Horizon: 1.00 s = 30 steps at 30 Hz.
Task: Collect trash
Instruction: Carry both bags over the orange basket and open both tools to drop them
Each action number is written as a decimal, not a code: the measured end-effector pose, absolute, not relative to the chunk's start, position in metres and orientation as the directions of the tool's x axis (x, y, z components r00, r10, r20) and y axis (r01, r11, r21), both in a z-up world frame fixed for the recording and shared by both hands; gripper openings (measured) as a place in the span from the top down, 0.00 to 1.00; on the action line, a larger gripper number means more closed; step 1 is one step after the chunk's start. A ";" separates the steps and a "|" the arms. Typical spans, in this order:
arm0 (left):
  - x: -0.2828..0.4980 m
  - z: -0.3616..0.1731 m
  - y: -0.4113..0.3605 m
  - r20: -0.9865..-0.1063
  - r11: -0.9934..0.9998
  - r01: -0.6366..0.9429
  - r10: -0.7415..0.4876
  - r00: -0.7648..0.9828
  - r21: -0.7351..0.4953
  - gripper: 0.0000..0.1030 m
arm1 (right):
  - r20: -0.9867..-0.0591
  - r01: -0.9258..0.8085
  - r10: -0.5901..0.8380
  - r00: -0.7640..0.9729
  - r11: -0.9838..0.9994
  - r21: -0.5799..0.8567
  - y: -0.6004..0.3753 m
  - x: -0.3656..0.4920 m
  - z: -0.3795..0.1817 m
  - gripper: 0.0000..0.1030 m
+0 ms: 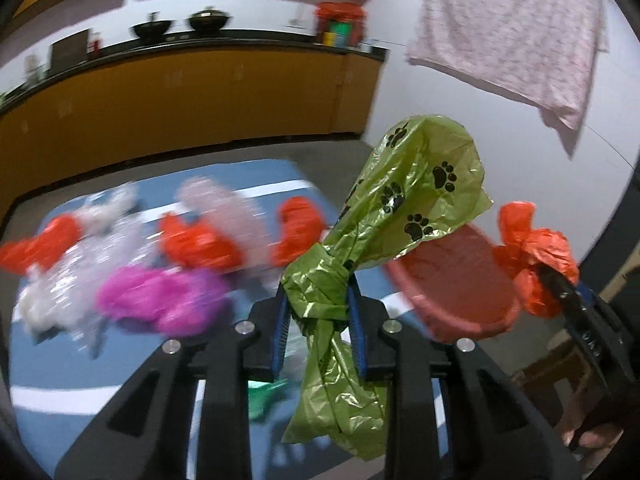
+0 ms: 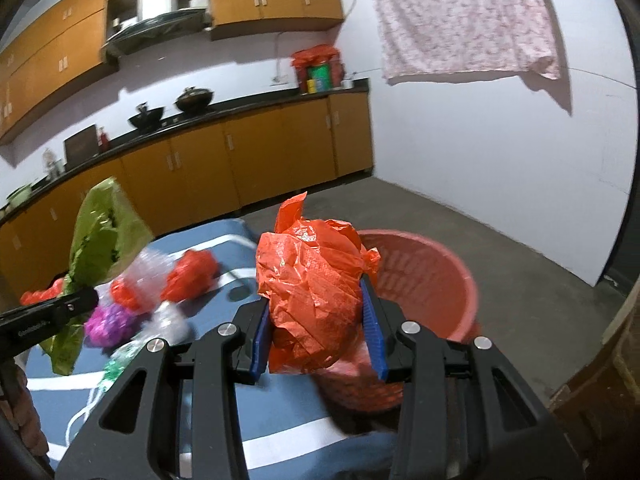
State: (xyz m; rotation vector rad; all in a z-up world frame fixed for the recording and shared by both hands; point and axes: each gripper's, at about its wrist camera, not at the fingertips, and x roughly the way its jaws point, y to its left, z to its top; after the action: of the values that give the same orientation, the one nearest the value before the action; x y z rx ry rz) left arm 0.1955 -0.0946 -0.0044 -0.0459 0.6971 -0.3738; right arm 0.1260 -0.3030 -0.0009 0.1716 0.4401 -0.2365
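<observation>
My left gripper (image 1: 318, 312) is shut on a knotted green bag with black paw prints (image 1: 404, 200), lifted above the blue striped table (image 1: 52, 360). My right gripper (image 2: 318, 328) is shut on a crumpled orange-red bag (image 2: 316, 280), held at the near rim of a red basket (image 2: 440, 276) that stands on the floor beside the table. In the left wrist view the same orange-red bag (image 1: 536, 256) and the basket (image 1: 456, 280) are at right. The green bag (image 2: 104, 232) shows at left in the right wrist view.
Several loose bags lie on the table: orange-red ones (image 1: 200, 240), a magenta one (image 1: 160, 296), clear crinkled ones (image 1: 80, 272). Yellow-brown cabinets (image 2: 200, 164) with a dark counter run along the back. A pink cloth (image 2: 460, 16) hangs on the white wall. A wooden piece (image 2: 600, 392) stands at right.
</observation>
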 end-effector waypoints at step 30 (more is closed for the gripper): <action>0.301 -0.059 -0.255 -0.707 0.855 0.487 -0.456 0.541 -0.179 0.48 | -0.449 0.349 -0.199 0.871 0.894 0.280 -0.405 0.184 -0.023 0.41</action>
State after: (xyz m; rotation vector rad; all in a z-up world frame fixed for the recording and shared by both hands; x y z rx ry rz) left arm 0.3012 -0.2548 -0.0591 0.0406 0.8276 -0.5599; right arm 0.1841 -0.4052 -0.0229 0.3644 0.4250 -0.2932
